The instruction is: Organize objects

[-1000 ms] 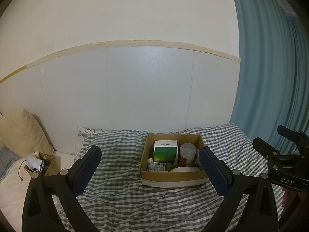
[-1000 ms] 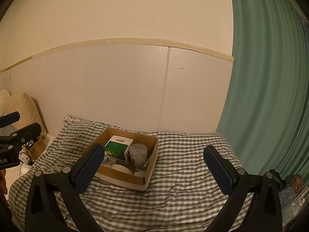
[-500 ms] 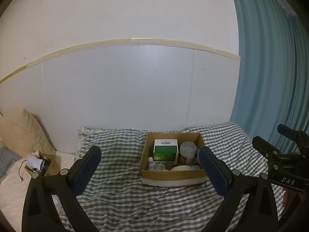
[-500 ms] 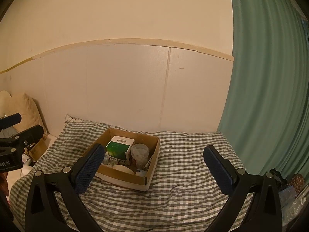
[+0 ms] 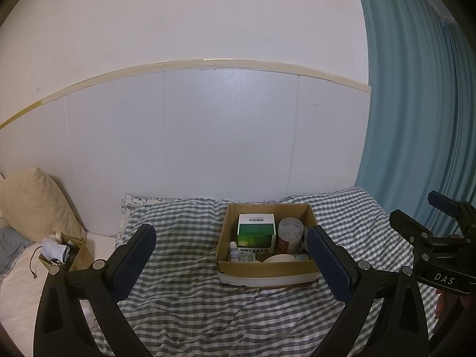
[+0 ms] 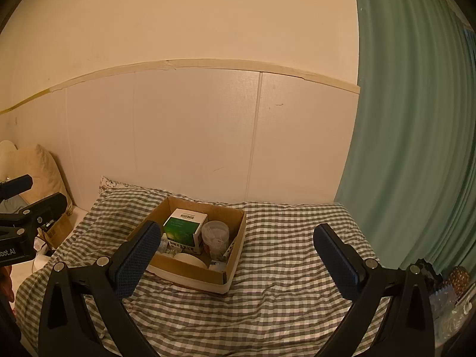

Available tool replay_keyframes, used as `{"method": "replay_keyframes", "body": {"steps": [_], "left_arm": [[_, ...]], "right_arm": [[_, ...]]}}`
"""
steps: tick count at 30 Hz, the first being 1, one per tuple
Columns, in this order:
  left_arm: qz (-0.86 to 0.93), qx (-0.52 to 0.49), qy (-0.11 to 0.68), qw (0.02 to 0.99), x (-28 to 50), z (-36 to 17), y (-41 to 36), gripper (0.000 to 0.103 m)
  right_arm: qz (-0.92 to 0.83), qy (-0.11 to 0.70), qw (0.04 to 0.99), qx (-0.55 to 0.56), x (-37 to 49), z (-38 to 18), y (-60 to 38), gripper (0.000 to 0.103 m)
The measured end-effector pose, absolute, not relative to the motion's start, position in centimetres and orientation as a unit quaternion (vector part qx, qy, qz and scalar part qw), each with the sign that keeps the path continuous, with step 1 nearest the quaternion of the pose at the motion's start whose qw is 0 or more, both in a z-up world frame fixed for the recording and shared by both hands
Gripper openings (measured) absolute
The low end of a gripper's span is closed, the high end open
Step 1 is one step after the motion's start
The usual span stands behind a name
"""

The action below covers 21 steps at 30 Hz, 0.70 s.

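I held both grippers above the bed (image 5: pixel 190 312), well short of the cardboard box (image 5: pixel 267 269) that sat on the grey-and-white checked cover near the wall. My left gripper (image 5: pixel 230 260) had its jaws spread wide and held nothing; in its view the box lay between the fingers, close to the right one. My right gripper (image 6: pixel 238 255) was likewise spread wide and empty — from its camera the box (image 6: pixel 190 276) stood at an angle, its near left corner hidden behind my left finger (image 6: pixel 134 263).

Inside the box a green-and-white carton (image 5: pixel 255 233) stood upright toward the back left, touching or just beside a clear round container (image 5: pixel 290 235) with a red label on its right. A small white bottle (image 5: pixel 233 250) stood in front of the carton at the left wall, and a white bowl-like rim (image 5: pixel 281 258) showed against the front wall. A few smaller items lay on the bottom, too small to make out.

Off to the left, beside a tan pillow (image 5: pixel 35 205), a second, smaller cardboard box (image 5: pixel 76 255) held white cloth and a cord. A teal curtain (image 5: pixel 416 119) hung on the right — at its foot, in the right view, some bagged things (image 6: pixel 449 288) sat blurred at the edge.
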<state>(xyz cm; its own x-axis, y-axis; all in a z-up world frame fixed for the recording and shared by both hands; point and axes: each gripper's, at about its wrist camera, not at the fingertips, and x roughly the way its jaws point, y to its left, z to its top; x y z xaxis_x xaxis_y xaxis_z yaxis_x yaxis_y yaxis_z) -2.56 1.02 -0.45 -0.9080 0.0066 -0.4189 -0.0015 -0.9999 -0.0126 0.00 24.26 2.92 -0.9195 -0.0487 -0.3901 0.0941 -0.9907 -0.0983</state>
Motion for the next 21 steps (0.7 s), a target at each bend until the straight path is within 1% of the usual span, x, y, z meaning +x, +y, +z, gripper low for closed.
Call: {"method": "replay_keyframes", "body": {"steps": [21], "left_arm": [[0.978, -0.211, 0.004, -0.007, -2.53, -0.66, 1.08, 0.103]], "right_arm": [[-0.977, 0.061, 0.037, 0.202, -0.03, 2.75, 24.14, 0.103]]}}
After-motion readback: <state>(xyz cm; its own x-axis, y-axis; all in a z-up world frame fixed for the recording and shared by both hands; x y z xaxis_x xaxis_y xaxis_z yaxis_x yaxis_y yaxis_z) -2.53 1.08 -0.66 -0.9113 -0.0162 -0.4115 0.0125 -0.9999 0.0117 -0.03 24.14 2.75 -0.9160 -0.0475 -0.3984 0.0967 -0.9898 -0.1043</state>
